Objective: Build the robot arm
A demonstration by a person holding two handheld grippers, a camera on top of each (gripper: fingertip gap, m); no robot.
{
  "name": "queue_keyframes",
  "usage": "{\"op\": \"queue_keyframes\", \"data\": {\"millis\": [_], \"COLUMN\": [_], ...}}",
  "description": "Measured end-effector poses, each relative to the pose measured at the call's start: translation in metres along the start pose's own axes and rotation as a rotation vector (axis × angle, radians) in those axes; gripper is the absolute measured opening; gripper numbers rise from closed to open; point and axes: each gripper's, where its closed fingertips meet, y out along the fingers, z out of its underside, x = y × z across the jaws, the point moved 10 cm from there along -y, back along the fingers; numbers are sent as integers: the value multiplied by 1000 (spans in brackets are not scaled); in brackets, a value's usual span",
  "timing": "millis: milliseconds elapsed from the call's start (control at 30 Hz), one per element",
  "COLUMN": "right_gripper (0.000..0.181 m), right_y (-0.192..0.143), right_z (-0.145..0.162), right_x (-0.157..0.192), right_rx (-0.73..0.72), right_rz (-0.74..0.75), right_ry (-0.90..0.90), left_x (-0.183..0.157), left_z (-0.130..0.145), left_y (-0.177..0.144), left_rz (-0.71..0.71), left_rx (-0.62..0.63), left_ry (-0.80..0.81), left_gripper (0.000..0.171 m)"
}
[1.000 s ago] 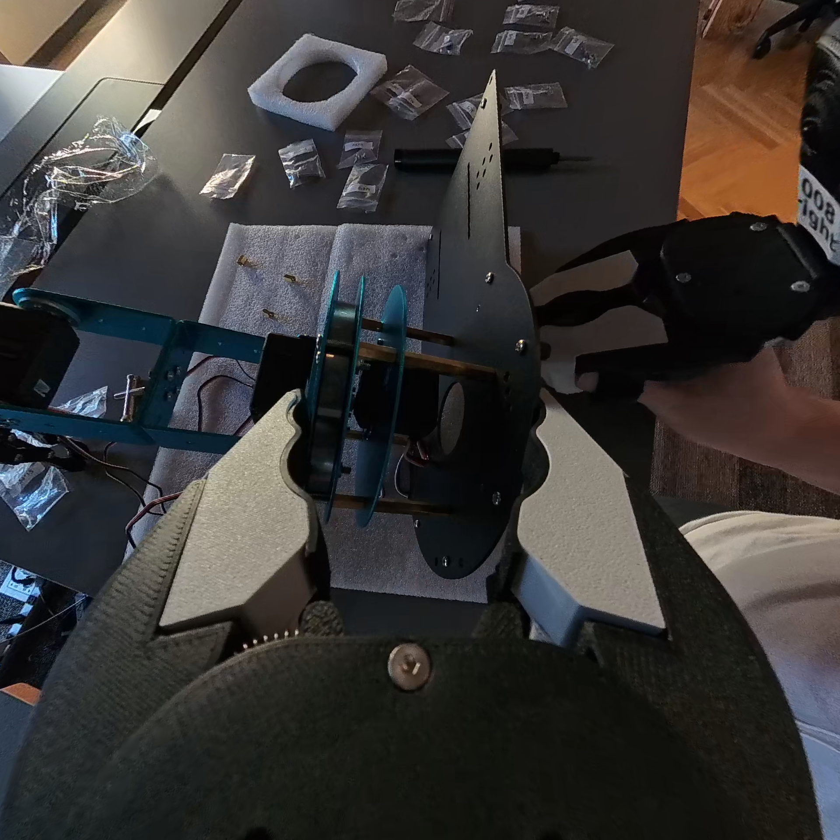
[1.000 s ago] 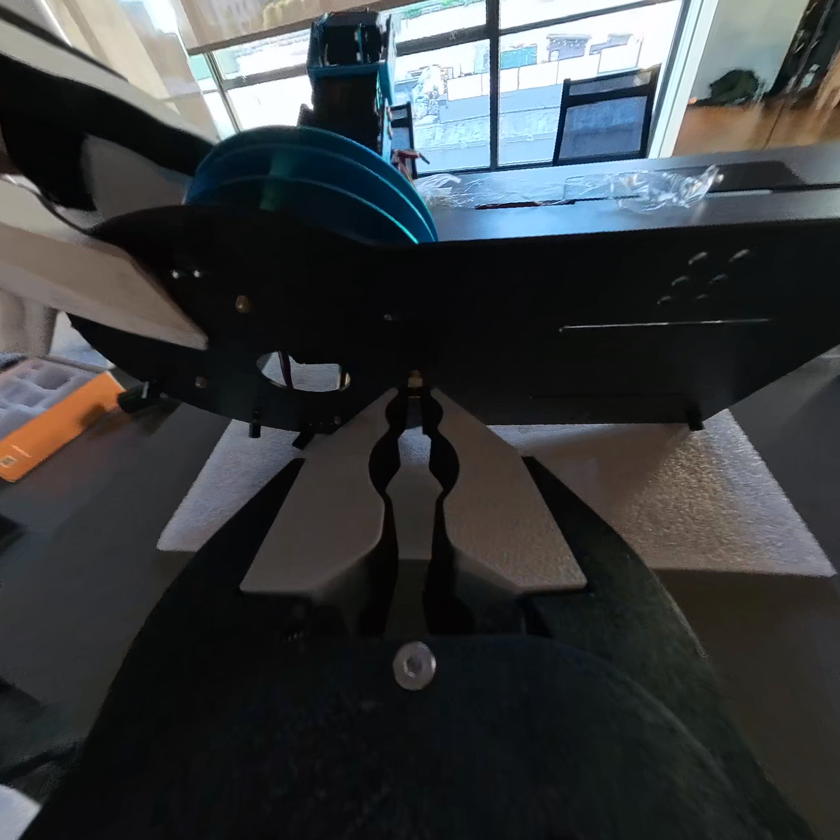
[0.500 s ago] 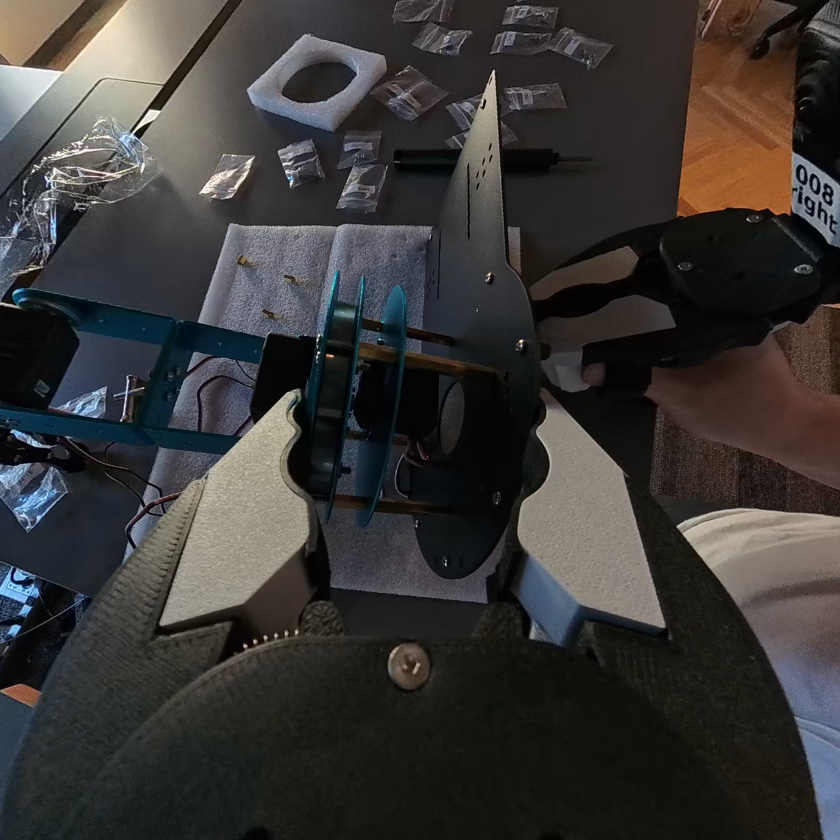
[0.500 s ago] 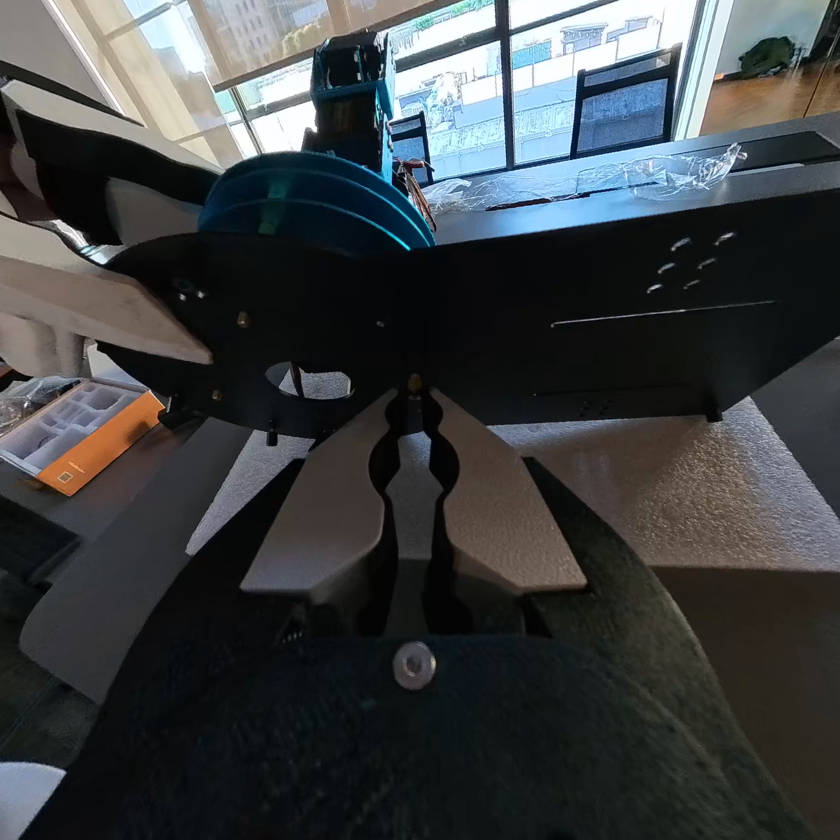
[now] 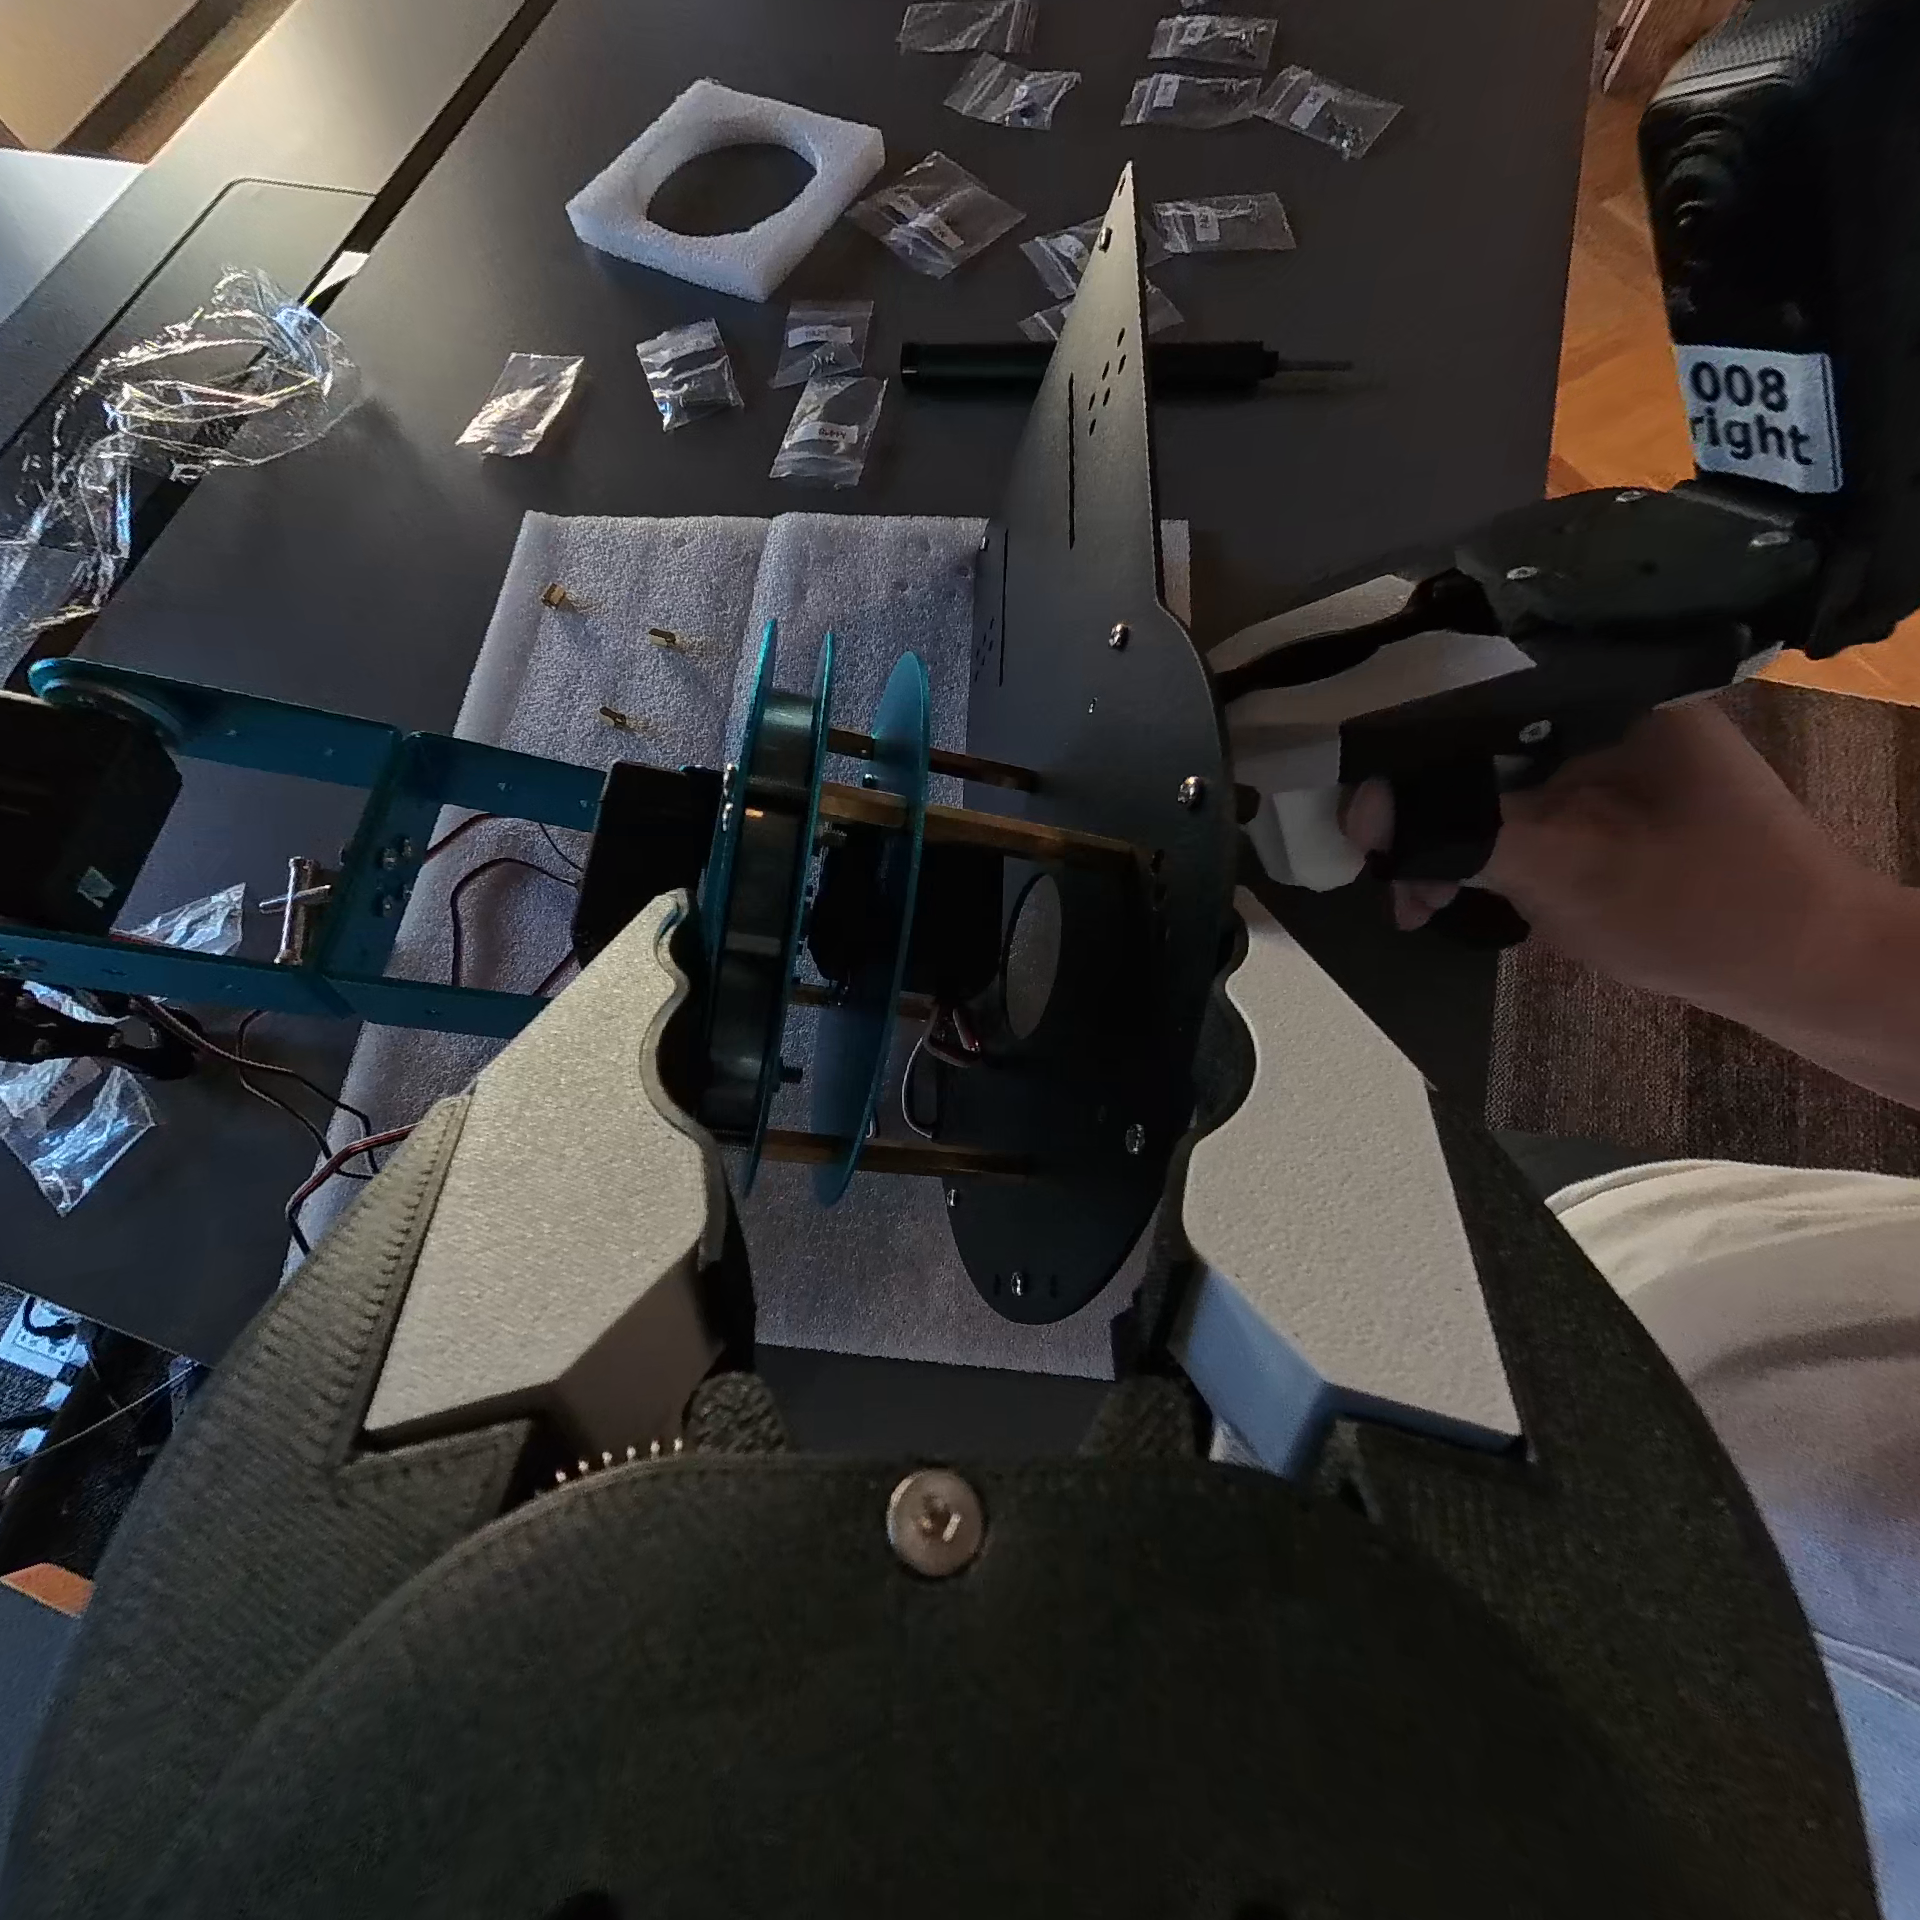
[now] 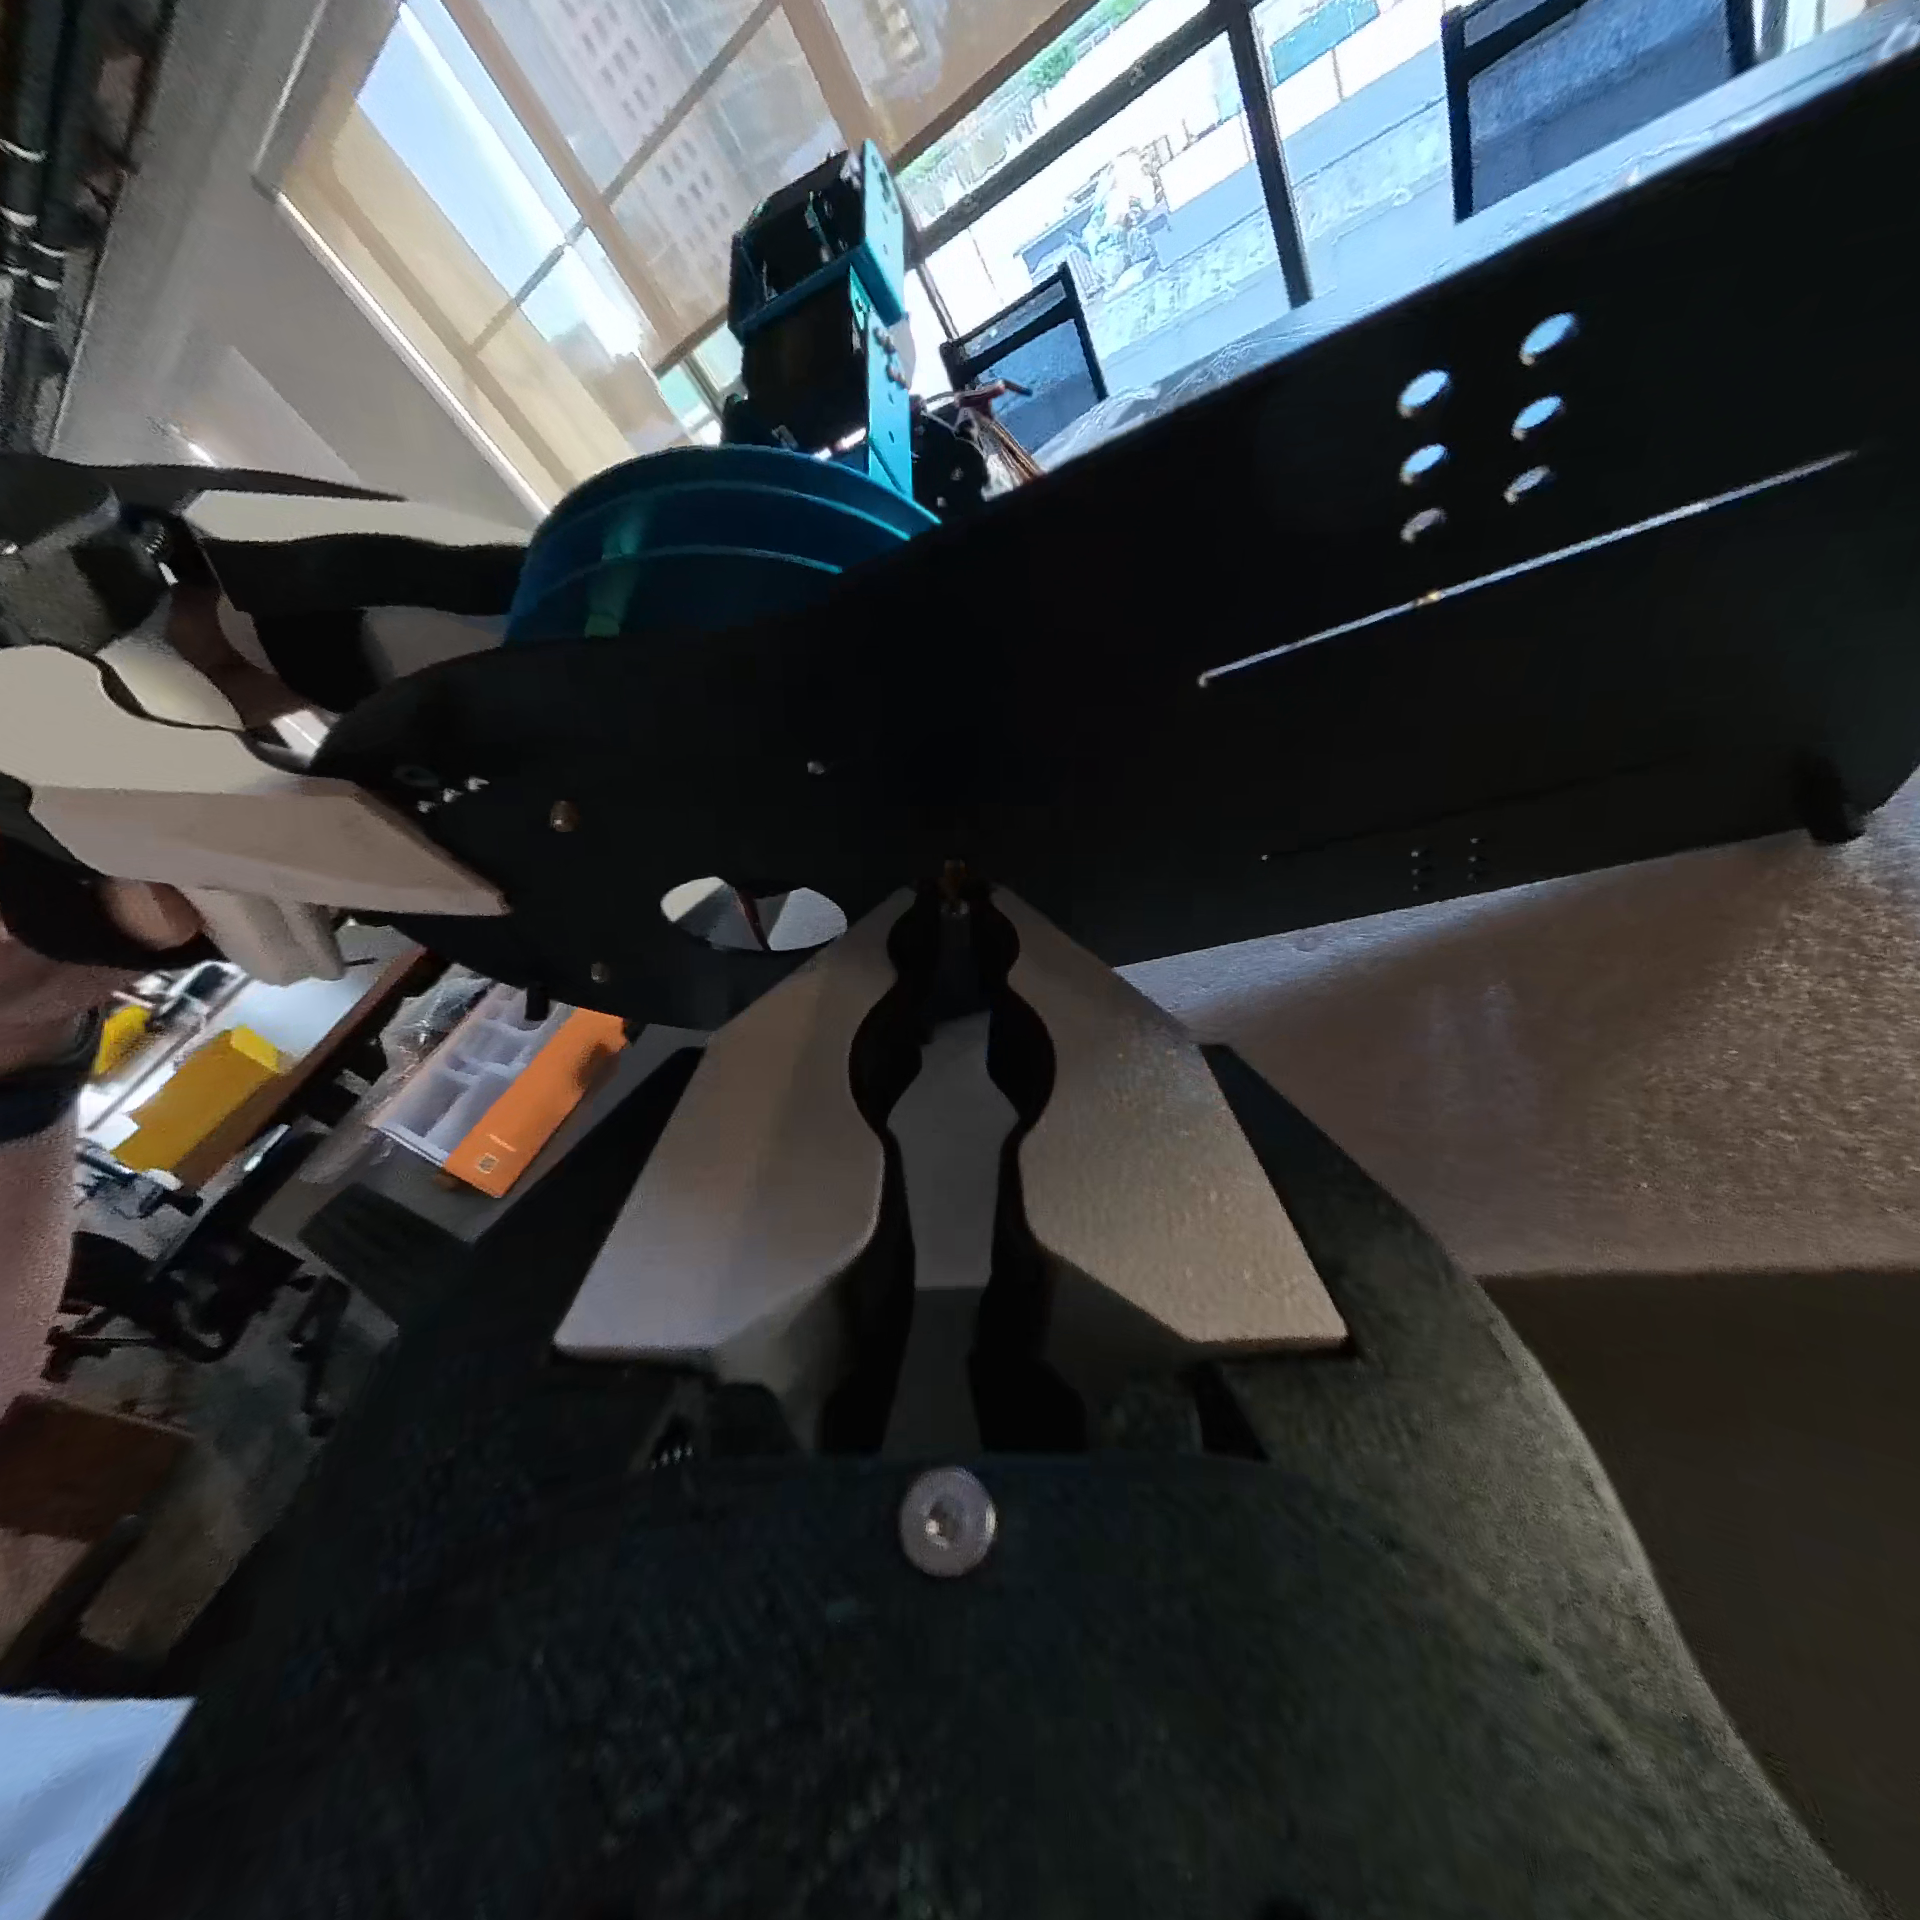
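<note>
My left gripper [image 5: 951,925] is shut across a small robot-arm assembly lying on its side: one finger presses the teal discs [image 5: 774,831], the other the black base plate [image 5: 1091,727]. A teal arm bracket [image 5: 312,831] with wires sticks out to the left. My right gripper [image 6: 951,899] is nearly closed on a small brass screw [image 6: 951,878] at the outer face of the black plate [image 6: 1143,727]. It also shows in the left wrist view [image 5: 1231,717], tips against the plate. One of the left gripper's fingers [image 6: 260,842] shows in the right wrist view.
The assembly rests on a white foam sheet [image 5: 644,623] on a dark table [image 5: 416,468]. Loose brass standoffs [image 5: 665,636] lie on the foam. Beyond are small parts bags [image 5: 826,410], a black screwdriver [image 5: 966,364], a square foam ring [image 5: 613,208] and crumpled clear wrap [image 5: 208,384]. An orange box [image 6: 530,1101] sits lower left. Some 8 cm of space lies between my two pairs of fingers. It is some 25 cm from my right tips to the black screwdriver [image 5: 966,364].
My right gripper has rolled about its own axis while staying at the same spot on the plate, so its view now tilts. The left gripper and the assembly have stayed still.
</note>
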Motion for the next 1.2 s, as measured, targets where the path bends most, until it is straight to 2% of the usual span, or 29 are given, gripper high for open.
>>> {"op": "queue_keyframes", "data": {"millis": [167,367,567,900,1200], "right_gripper": [4,4,2,0,0], "right_y": [0,1,3,2,1], "right_z": [0,2,3,5,4], "right_x": [0,-3,-3,-7,-9], "right_rx": [10,5,5,-29,-44], "right_rz": [1,-33,-31,-86,-93], "right_ry": [19,131,122,221,209], "left_x": [0,0,0,0,0], "left_z": [0,0,0,0,0], "left_y": [0,0,0,0,0], "left_rz": [0,-1,-1,0,1], "left_rx": [0,3,2,4,2], "left_ry": [0,1,1,2,2], "left_gripper": [95,95,95,95,95]}}
